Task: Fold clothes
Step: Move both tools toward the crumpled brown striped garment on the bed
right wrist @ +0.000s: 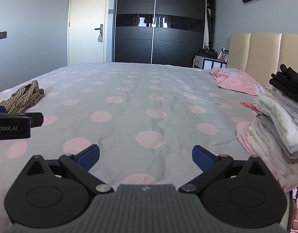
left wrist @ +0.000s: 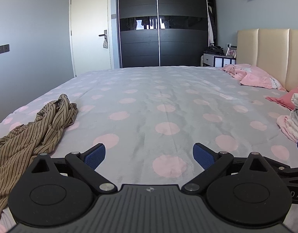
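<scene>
Hovering low over the bed [left wrist: 168, 101], the left gripper [left wrist: 149, 156] has its 2 blue pads spread wide with nothing between them; only grey bedspread with pink dots shows in the gap. The right gripper [right wrist: 145, 156] is spread just as wide and also holds nothing.

From the left wrist view, the brown striped garment [left wrist: 32, 136] lies crumpled at 9 o'clock, its nearest folds just beside the left finger linkage and its far tip bunched up toward 10 o'clock, close to the bed's left edge. From the right wrist view the same garment [right wrist: 24, 97] sits well apart at 10 o'clock, beyond the body of the left gripper [right wrist: 12, 124], which enters from the frame's left border.

A stack of folded clothes [right wrist: 279, 128] rises at 3 o'clock of the right gripper, near its right finger, with a black item [right wrist: 288, 85] on top. A pink pillow [right wrist: 238, 81] lies at 1 o'clock against the beige headboard [right wrist: 265, 58].

Between garment and stack, the bedspread runs flat and open from 11 to 1 o'clock, up to the far edge, where a dark wardrobe [left wrist: 162, 23] and a white door [left wrist: 90, 27] stand.
</scene>
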Demonstrator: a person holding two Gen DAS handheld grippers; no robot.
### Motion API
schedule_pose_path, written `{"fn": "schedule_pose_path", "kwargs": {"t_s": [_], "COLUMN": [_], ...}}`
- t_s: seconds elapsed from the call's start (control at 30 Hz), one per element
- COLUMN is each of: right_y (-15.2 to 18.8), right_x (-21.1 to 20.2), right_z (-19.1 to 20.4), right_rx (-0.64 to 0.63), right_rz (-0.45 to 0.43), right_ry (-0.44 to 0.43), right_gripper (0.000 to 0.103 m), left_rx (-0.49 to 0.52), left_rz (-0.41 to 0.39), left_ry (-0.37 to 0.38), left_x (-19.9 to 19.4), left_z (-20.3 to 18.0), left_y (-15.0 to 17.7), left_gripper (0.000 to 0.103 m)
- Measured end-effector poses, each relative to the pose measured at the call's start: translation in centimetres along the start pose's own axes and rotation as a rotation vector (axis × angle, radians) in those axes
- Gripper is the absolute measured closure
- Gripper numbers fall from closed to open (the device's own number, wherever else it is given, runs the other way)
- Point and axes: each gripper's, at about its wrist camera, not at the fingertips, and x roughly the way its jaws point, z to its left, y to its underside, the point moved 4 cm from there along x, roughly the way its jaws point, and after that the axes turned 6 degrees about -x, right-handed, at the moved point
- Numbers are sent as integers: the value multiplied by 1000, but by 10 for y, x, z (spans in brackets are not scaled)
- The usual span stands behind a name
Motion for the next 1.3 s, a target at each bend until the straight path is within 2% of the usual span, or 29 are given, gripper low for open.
{"fn": "schedule_pose_path", "kwargs": {"t_s": [0.1,0.2,0.27,0.37,0.97,1.3], "right_y": [4,7,7,5,5,7], "right_x": [-1,-11,-12,1,-3,2], "right_z": [-4,-23,-5,2,4,-7], "right_rx": [-1,4,4,9,-20,1], "right_rz": [2,5,10,16,-11,65], "right_ry": [-3,-12,-3,-2,10,-25], "right_gripper": [1,1,1,1,1,1], "left_rx": [-5,-8,-11,-11,-22,-18], "left_rz": [6,19,28,37,71,135], "left_ry": [-3,-7,-6,-11,-19,-41], "left_x": [1,3,4,6,6,13], "left_z": [2,4,5,7,12,38], "left_y": [0,1,2,4,9,2], "left_gripper": [4,4,4,4,4,4]}}
